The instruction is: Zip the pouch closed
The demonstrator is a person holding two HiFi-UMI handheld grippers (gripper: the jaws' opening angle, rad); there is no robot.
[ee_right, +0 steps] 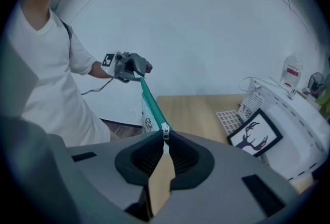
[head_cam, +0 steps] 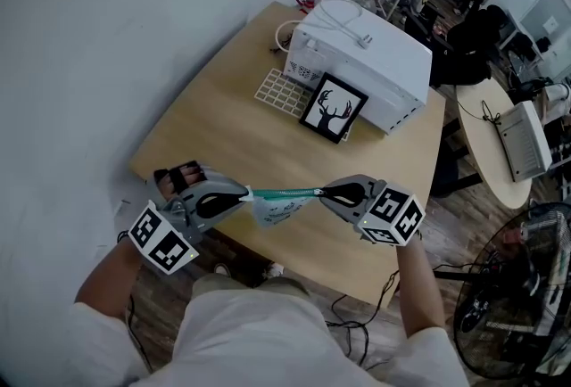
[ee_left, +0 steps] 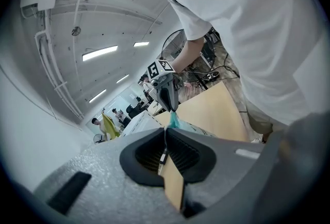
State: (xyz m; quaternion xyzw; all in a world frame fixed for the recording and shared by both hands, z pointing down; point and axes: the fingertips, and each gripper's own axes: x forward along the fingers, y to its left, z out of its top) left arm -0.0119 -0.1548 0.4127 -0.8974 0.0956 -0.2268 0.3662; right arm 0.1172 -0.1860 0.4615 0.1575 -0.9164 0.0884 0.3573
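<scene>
A small white pouch (head_cam: 278, 206) with a teal zipper band hangs stretched between my two grippers, above the front edge of the wooden table (head_cam: 223, 140). My left gripper (head_cam: 244, 195) is shut on the pouch's left end. In the left gripper view the thin end of the pouch (ee_left: 173, 120) runs into the closed jaws of that gripper (ee_left: 165, 134). My right gripper (head_cam: 323, 193) is shut on the zipper pull (ee_right: 165, 132) at the pouch's right end. From the right gripper (ee_right: 165, 139), the teal band (ee_right: 150, 101) runs straight to the left gripper (ee_right: 138, 74).
At the table's far side stands a white appliance (head_cam: 366, 64), with a framed deer picture (head_cam: 333, 107) leaning on it and a white grid mat (head_cam: 282, 92) beside it. A round table (head_cam: 491, 149) and a floor fan (head_cam: 517, 305) are to the right.
</scene>
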